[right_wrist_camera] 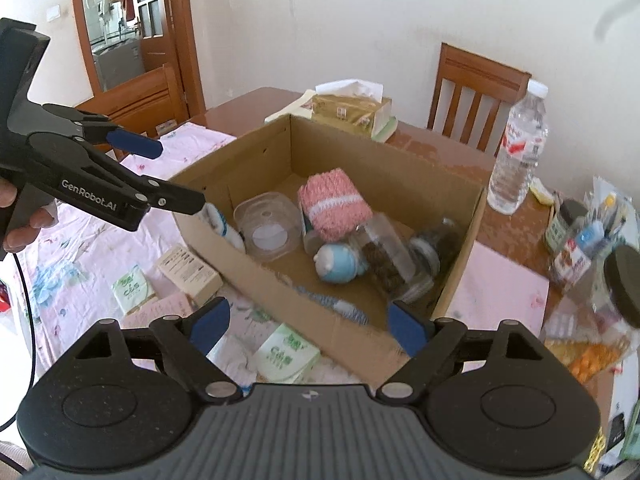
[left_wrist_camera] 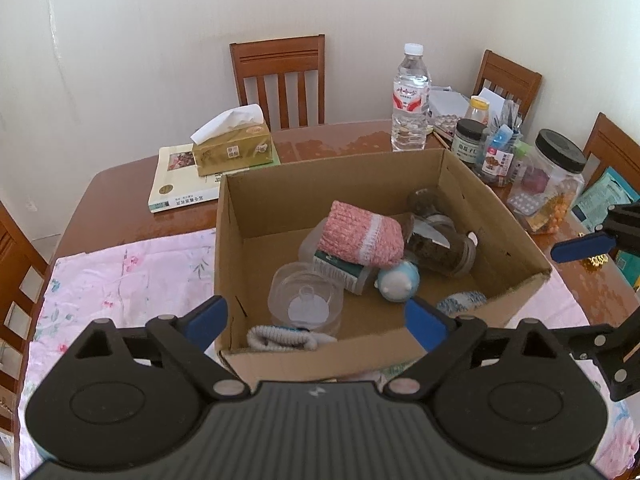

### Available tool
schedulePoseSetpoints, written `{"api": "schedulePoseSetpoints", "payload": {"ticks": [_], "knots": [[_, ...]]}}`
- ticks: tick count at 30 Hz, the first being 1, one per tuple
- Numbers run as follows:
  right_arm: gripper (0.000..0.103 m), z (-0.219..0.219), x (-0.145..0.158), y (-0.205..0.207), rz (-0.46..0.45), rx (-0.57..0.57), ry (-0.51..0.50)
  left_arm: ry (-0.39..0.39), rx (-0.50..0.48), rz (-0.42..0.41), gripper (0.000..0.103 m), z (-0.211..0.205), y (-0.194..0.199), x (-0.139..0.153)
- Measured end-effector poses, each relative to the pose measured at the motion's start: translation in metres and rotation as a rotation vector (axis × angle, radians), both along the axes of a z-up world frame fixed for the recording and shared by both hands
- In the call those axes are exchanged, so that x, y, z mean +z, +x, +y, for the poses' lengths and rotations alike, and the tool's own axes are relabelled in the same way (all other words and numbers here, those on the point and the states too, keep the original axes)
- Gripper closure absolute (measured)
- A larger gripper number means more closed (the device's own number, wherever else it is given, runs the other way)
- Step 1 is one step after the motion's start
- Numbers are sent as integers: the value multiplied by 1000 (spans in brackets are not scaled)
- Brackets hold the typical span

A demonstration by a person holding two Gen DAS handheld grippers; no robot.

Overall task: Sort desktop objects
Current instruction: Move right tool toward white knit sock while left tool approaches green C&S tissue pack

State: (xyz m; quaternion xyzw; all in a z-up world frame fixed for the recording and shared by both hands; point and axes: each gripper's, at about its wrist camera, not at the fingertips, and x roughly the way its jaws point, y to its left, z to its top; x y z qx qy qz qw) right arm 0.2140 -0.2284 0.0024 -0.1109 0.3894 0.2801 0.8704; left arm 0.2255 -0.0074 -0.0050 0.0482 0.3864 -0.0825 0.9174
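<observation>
The open brown cardboard box (left_wrist_camera: 384,184) sat on the wooden worktop (left_wrist_camera: 120,208), holding a pink knitted pouch (left_wrist_camera: 362,236), a clear plastic tub (left_wrist_camera: 306,300) and a blue-and-white plush toy (left_wrist_camera: 398,280). The left gripper (left_wrist_camera: 316,320) and right gripper (right_wrist_camera: 308,322) hovered over its near edge, fingers (right_wrist_camera: 210,322) spread wide, holding nothing.

Looked down over the left gripper (left_wrist_camera: 316,322), blue-tipped fingers spread wide and empty, into an open cardboard box (left_wrist_camera: 500,208). Held inside: a pink knitted piece (left_wrist_camera: 360,236), a clear plastic container (left_wrist_camera: 306,300), a blue-and-white toy (left_wrist_camera: 398,280), a toppled jar (left_wrist_camera: 438,248). Stood on a wooden table (left_wrist_camera: 120,208), partly over a pink floral cloth (left_wrist_camera: 128,276).
</observation>
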Motion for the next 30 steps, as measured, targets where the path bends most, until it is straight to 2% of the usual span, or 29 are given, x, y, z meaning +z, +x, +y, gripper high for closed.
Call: {"api": "schedulePoseSetpoints", "payload": {"ticks": [11, 18, 23, 30], "knots": [[12, -4, -17, -25, 25, 17, -1, 8, 36, 65, 7, 1, -36, -24], [12, -7, -27, -35, 42, 40, 11, -12, 132, 118, 7, 11, -58, -42], [12, -6, -34, -47, 41, 65, 8, 7, 199, 139, 7, 17, -72, -53], [12, 4, -41, -59, 30, 4, -42, 46, 160, 144, 7, 28, -77, -68]]}}
